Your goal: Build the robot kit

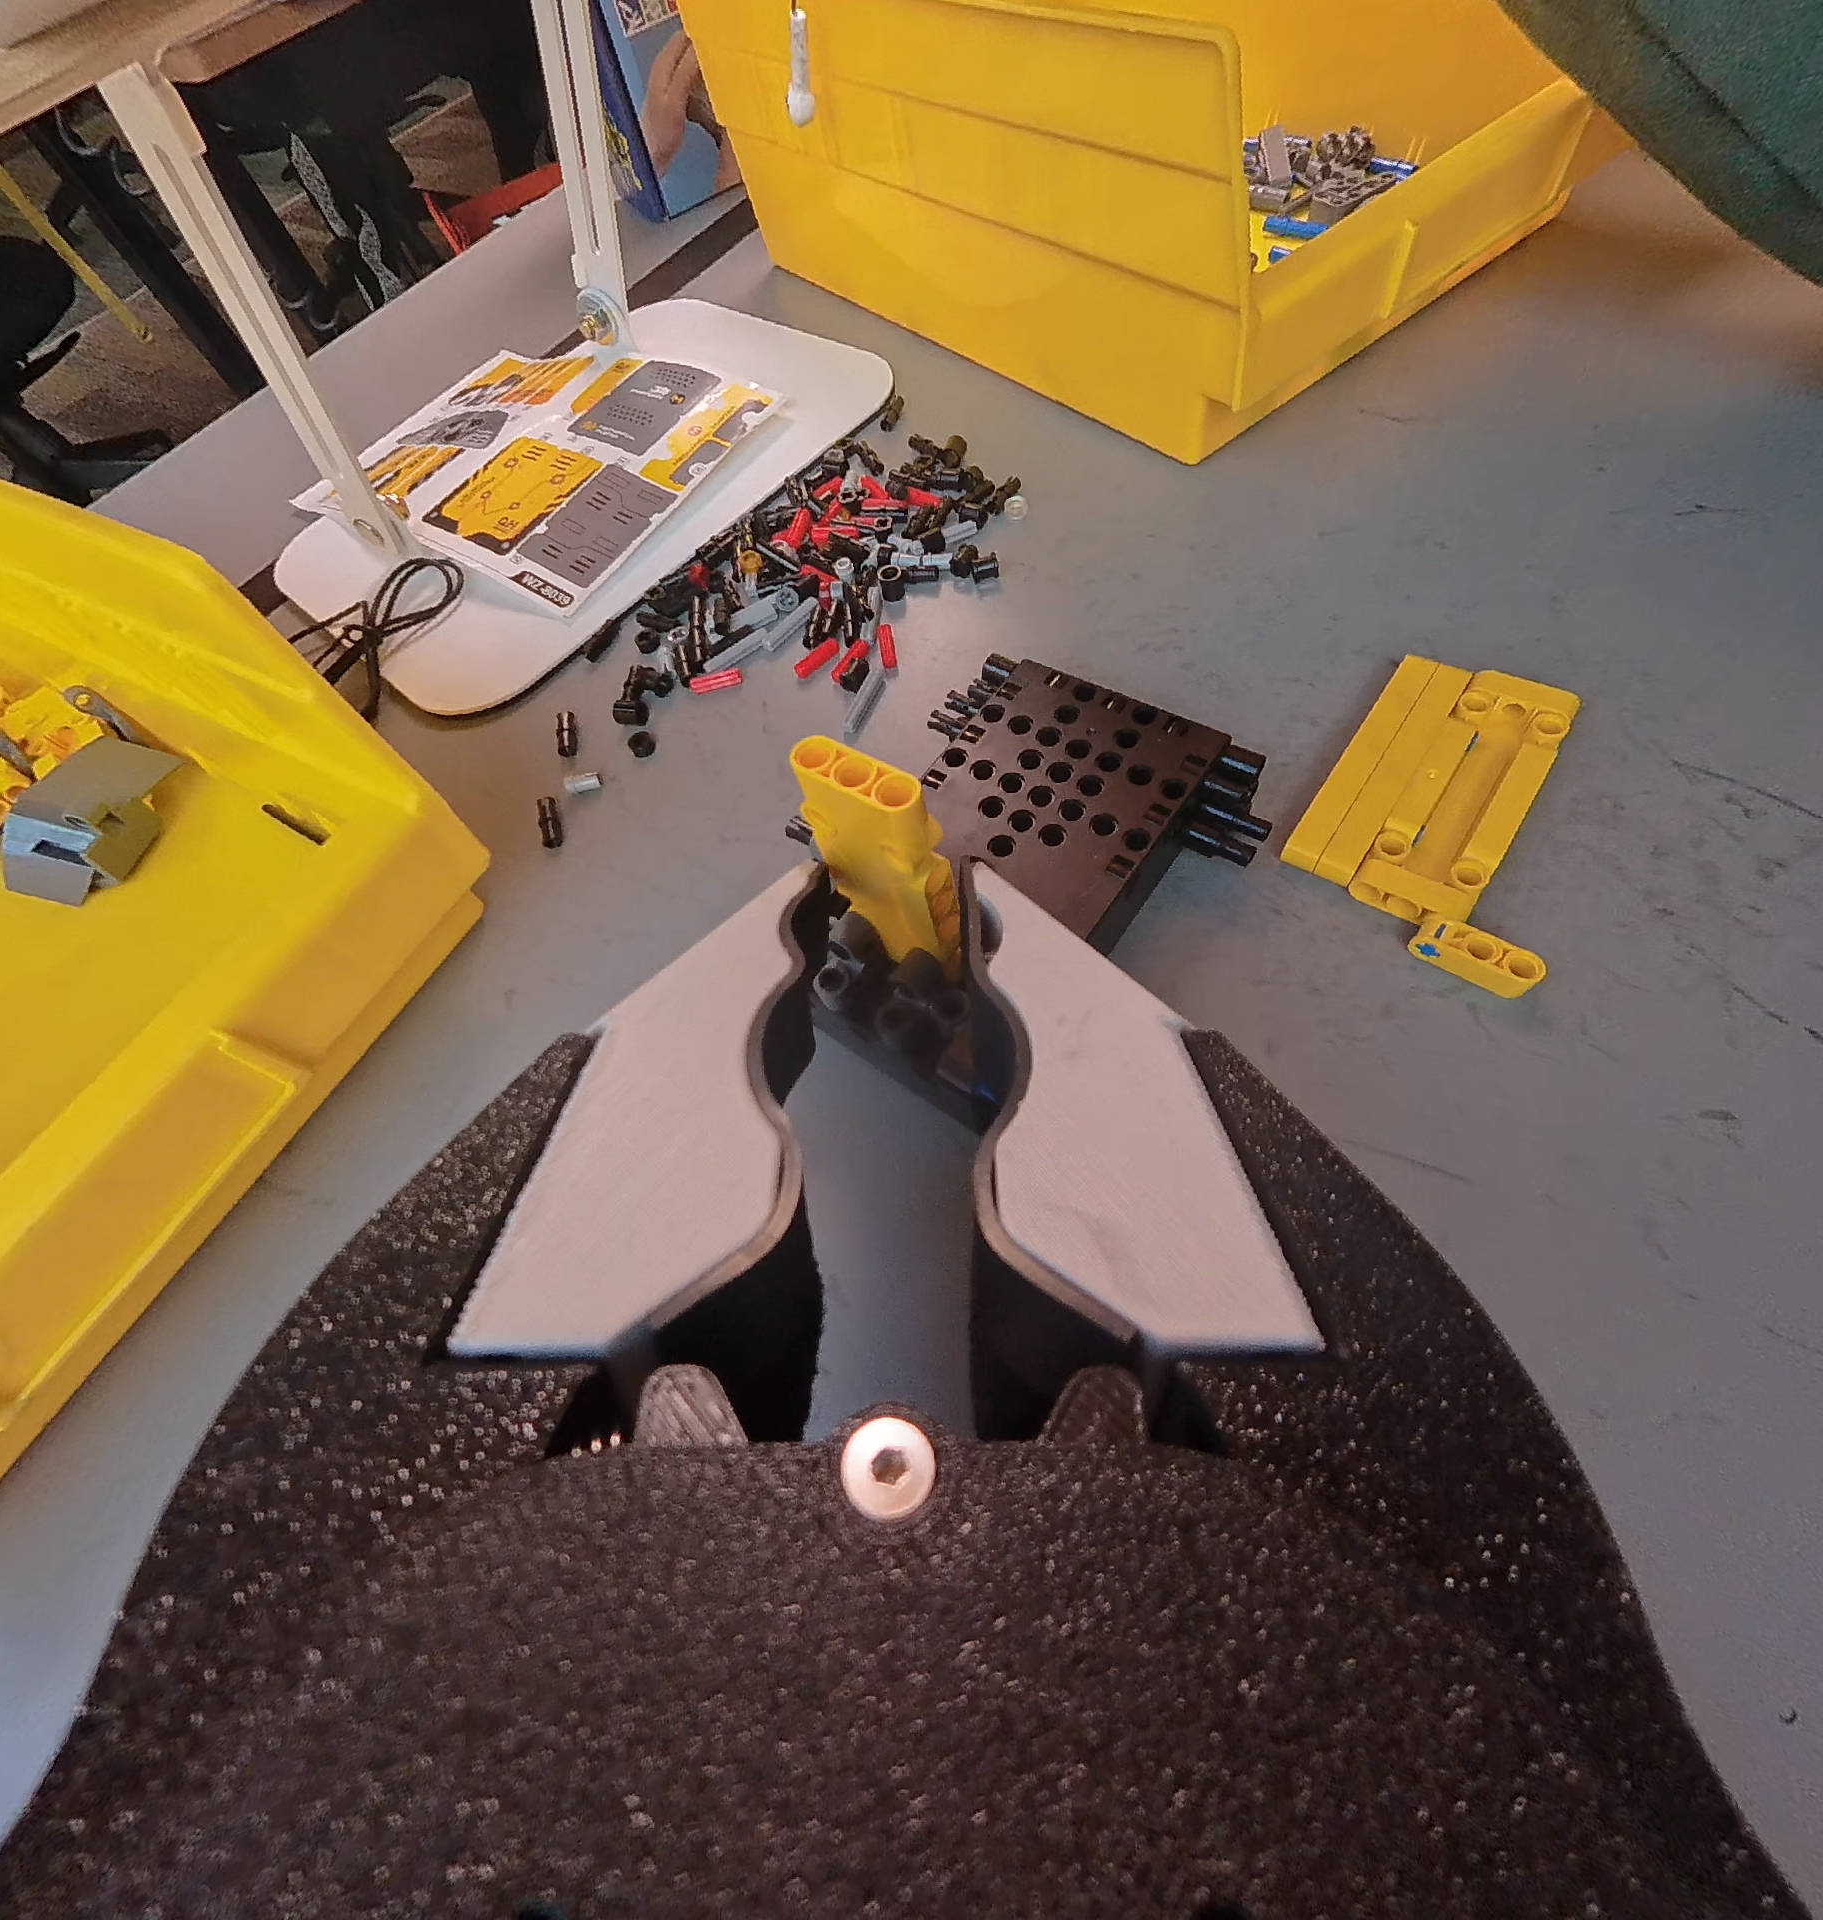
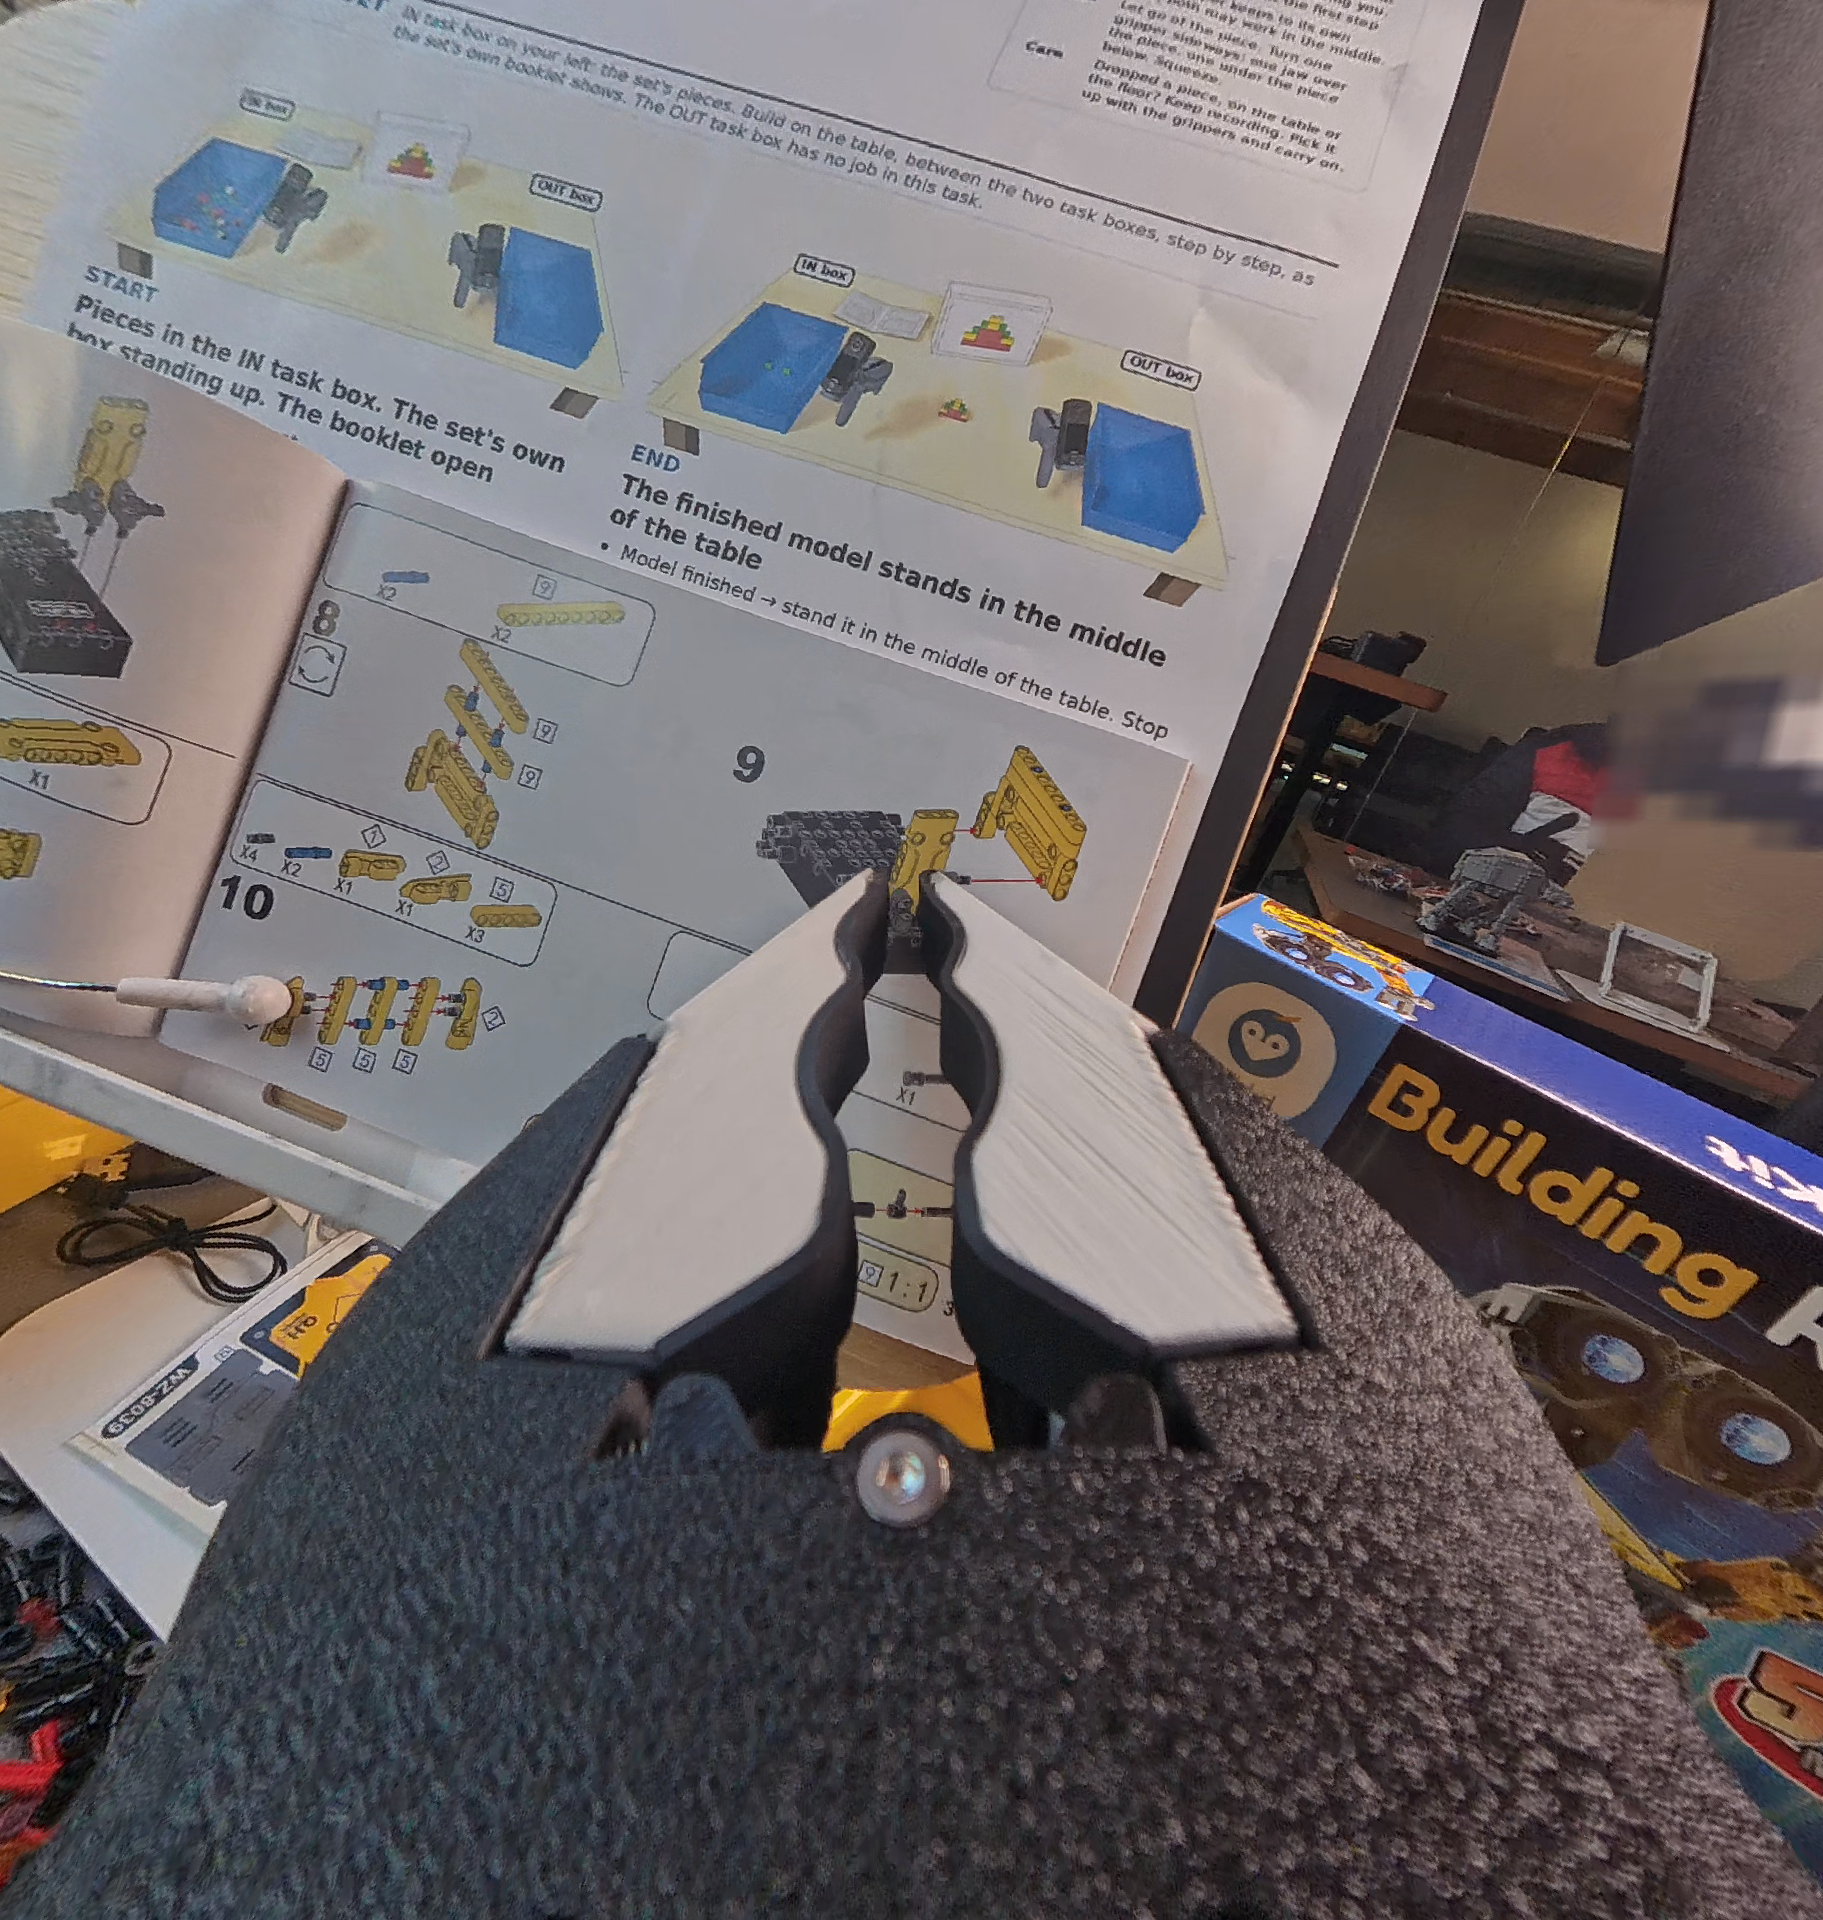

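On the grey bench (image 1: 1509,1143), yellow bins (image 1: 1042,208) flank the work so parts sit close. Propped upright behind, an instruction booklet (image 2: 450,790) faces the right tongs (image 2: 899,883), clenched on nothing. Left tongs (image 1: 891,883) grasp the yellow beam piece (image 1: 876,831), steadying it upright on a black block (image 1: 1073,800), beside loose pins (image 1: 824,561).

Crowded ahead, open grey worktop (image 1: 1509,1299) to the right

The left hand-held gripper (image 1: 891,883) is hemmed in by a yellow bin (image 1: 159,987) on its left, a scatter of small pins (image 1: 824,561) and a lamp base (image 1: 533,644) ahead, and a black perforated plate (image 1: 1073,800) just right. The right hand-held gripper (image 2: 899,883) faces an instruction booklet (image 2: 450,790), with a boxed kit (image 2: 1613,1299) alongside.
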{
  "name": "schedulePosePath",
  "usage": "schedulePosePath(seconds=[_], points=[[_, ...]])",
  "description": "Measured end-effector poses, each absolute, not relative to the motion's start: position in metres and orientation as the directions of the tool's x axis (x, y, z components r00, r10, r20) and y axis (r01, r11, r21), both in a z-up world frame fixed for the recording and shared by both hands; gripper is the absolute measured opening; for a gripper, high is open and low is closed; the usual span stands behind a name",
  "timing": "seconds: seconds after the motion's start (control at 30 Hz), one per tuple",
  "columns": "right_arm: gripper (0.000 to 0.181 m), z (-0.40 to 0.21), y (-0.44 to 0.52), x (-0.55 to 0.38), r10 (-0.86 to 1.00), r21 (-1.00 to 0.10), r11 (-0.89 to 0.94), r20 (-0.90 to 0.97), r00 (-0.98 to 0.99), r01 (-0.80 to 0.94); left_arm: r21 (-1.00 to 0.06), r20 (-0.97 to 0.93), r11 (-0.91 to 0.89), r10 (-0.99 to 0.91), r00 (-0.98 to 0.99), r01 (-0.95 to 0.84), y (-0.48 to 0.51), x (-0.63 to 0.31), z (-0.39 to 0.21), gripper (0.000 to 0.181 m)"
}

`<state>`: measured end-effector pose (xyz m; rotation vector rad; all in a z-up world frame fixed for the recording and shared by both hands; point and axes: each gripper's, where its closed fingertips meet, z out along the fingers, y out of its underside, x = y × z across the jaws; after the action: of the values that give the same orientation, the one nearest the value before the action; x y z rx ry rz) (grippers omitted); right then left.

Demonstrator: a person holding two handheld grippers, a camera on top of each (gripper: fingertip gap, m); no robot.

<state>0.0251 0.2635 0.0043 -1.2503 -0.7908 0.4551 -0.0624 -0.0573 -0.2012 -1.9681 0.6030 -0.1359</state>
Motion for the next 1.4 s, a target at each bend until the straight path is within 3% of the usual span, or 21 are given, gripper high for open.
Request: schedulePosePath(seconds=[0.33,0.53,0.7,0.8,0.9,1.03,1.1,1.2,1.3,1.4], points=[[0.008,0.047,0.247,0.068,0.592,-0.932,0.334,0.326,0.737,0.144,-0.871,-0.139,-0.348,-0.501,0.854,-0.347,-0.060,-0.062,-0.201,0.023],[0.014,0.042,0.191,0.075,0.738,-0.935,0.323,0.344,0.581,0.144,-0.870,-0.106,-0.355,-0.544,0.833,-0.343,-0.063,-0.066,-0.201,0.023],[0.020,-0.028,0.069,0.059,0.955,-0.926,0.260,0.289,0.071,0.274,-0.868,-0.064,-0.366,-0.589,0.806,-0.336,-0.061,-0.066,-0.202,0.023],[0.032,-0.094,-0.021,0.062,0.941,-0.860,0.295,0.186,-0.281,0.416,-0.865,-0.051,-0.363,-0.624,0.779,-0.347,-0.059,-0.064,-0.202,0.023],[0.045,-0.156,-0.077,0.066,0.886,-0.779,0.358,0.110,-0.450,0.515,-0.864,-0.017,-0.363,-0.672,0.741,-0.349,-0.059,-0.058,-0.202,0.023],[0.065,-0.223,-0.094,0.069,0.867,-0.637,0.419,0.070,-0.493,0.647,-0.863,0.003,-0.340,-0.742,0.670,-0.373,-0.058,-0.047,-0.201,0.023],[0.066,-0.235,-0.093,0.069,0.871,-0.605,0.423,0.066,-0.487,0.675,-0.862,0.007,-0.327,-0.773,0.635,-0.388,-0.060,-0.042,-0.201,0.023],[0.061,-0.246,-0.094,0.072,0.872,-0.571,0.423,0.046,-0.487,0.704,-0.864,0.019,-0.312,-0.803,0.595,-0.394,-0.063,-0.037,-0.201,0.023],[0.043,-0.246,-0.100,0.074,0.865,-0.579,0.414,0.011,-0.501,0.702,-0.864,0.030,-0.305,-0.825,0.565,-0.400,-0.065,-0.035,-0.201,0.023],[0.042,-0.246,-0.105,0.079,0.847,-0.582,0.433,0.001,-0.532,0.688,-0.863,0.045,-0.300,-0.847,0.529,-0.406,-0.068,-0.032,-0.201,0.023]])
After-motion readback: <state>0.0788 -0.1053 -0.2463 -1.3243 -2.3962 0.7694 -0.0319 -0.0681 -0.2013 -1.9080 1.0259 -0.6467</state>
